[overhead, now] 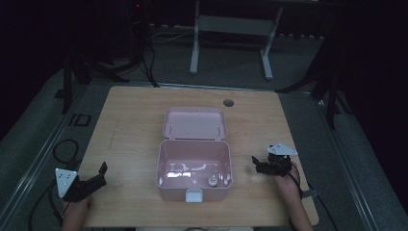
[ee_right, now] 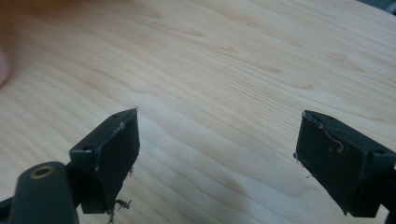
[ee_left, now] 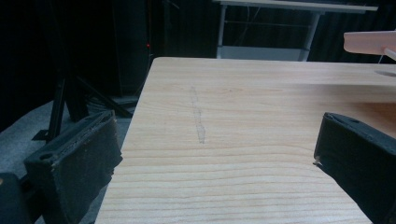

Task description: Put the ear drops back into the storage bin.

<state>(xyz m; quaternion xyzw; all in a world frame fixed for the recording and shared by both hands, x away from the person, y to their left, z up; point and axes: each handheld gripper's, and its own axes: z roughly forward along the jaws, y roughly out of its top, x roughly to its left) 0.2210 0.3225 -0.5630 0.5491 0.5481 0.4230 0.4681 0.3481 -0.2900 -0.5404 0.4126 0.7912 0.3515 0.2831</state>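
Pink box (overhead: 194,163) sits mid-table (overhead: 130,120) with its lid (overhead: 195,123) swung back and open, a small round item (overhead: 210,181) lying inside near the front wall, white latch (overhead: 194,195) on the front edge. Left gripper (overhead: 98,174) rests at the table's near-left corner, jaws spread wide, nothing between them, well apart from the box. Right gripper (overhead: 257,162) sits just right of the box, jaws also wide apart over bare wood, holding nothing.
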